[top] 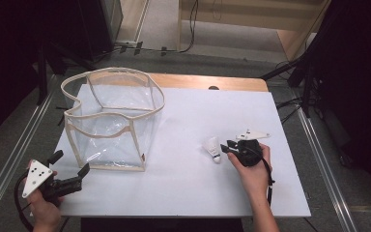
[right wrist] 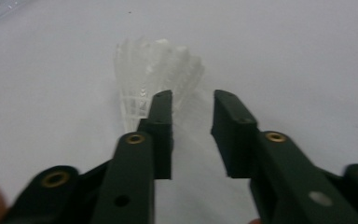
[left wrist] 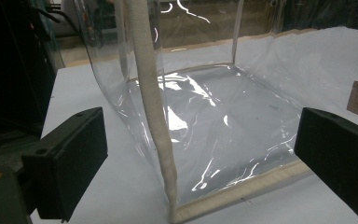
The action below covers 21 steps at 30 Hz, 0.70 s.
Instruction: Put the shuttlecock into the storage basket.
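Observation:
A white feathered shuttlecock (top: 213,149) lies on its side on the white tabletop (top: 183,188), right of centre. My right gripper (top: 226,147) stands just to its right, pointing at it. In the right gripper view the jaws of the right gripper (right wrist: 193,100) are partly apart with nothing between them, and the shuttlecock (right wrist: 156,70) lies just beyond the left jaw's tip. A clear plastic bag with beige trim (top: 111,121) stands open at the left. My left gripper (top: 70,163) is held wide open at the bag's near left corner (left wrist: 156,121), apart from it.
A wooden desk edge (top: 212,82) shows behind the white top. Metal rails (top: 328,169) run along both sides of the table. Black stands and cables (top: 294,72) sit on the floor at the back right.

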Tool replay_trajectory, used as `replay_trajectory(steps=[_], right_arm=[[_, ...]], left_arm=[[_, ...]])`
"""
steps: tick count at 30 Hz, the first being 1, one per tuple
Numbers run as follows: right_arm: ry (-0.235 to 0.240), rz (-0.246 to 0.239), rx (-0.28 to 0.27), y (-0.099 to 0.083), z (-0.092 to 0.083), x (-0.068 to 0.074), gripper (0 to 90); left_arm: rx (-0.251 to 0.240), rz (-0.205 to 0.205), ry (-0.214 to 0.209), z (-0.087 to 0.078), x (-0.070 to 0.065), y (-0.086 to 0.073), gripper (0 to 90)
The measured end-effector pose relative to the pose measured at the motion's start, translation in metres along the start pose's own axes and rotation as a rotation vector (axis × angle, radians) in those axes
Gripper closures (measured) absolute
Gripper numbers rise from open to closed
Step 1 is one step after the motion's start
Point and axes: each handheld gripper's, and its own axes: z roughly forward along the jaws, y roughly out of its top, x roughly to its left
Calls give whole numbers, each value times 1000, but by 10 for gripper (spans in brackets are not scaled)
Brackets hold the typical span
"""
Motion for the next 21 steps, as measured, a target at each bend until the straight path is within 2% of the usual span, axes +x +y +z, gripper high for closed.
replay_trajectory(steps=[5,6,7,8,10,11,15,21], right_arm=[[11,9,-16,-2,-9,2,384],[11,9,-16,-2,-9,2,384],[17,16,-15,-3,-10,2,340],[56,10,-8,-4,-11,3,203],[58,18,-1,-4,-11,5,44],[59,19,3,-4,-11,6,0],[91,44,7,-5,-11,9,0],[103,34,55,-8,-3,18,0]], left_arm=[[-2,-2,0,0,0,0,32],[-2,-4,0,0,0,0,32],[-1,-4,0,0,0,0,32],[-1,-4,0,0,0,0,32],[-4,-5,-1,0,0,0,32],[-2,-5,-1,-1,1,0,32],[-3,-4,-1,0,1,0,32],[-3,-5,-2,-1,1,0,32]])
